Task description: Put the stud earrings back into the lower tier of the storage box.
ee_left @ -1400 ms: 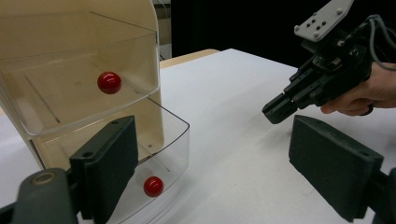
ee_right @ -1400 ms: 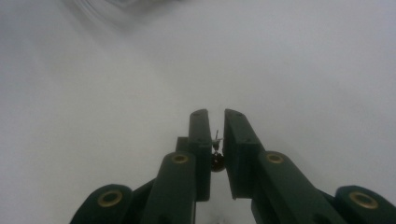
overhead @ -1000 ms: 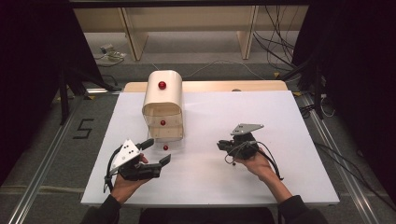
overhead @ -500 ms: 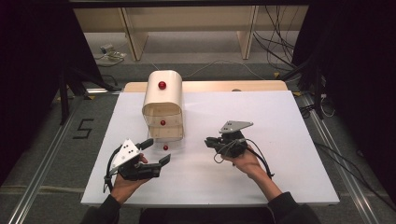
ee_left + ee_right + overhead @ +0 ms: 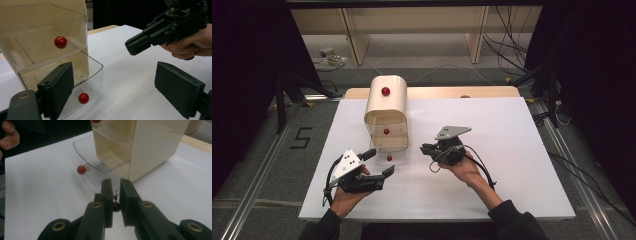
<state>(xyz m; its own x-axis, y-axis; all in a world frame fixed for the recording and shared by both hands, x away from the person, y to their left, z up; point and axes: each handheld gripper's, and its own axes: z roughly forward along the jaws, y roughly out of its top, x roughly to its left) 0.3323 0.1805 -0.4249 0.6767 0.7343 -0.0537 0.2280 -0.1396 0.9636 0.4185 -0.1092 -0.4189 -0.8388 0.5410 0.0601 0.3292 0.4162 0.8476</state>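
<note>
A cream drawer cabinet (image 5: 386, 100) stands at the back left of the white table, with red knobs on its clear drawers. Its bottom drawer (image 5: 387, 146) is pulled out, and that drawer's red knob (image 5: 389, 158) faces me. My left gripper (image 5: 382, 161) is open just in front of this drawer; in the left gripper view the drawer (image 5: 96, 72) and its knob (image 5: 83, 98) lie between the jaws' lines. My right gripper (image 5: 425, 148) hovers right of the drawer, pointing at it. Its jaws (image 5: 115, 186) are shut on a small dark red bead with a wire (image 5: 116, 205).
The white table top (image 5: 512, 150) lies on a wooden table whose far edge (image 5: 462, 92) shows behind it. Cables and wooden legs lie on the floor beyond. A metal rail (image 5: 257, 190) runs along the left.
My right gripper has moved left across the table toward the open bottom drawer, rising a little. The left gripper has stayed where it was.
</note>
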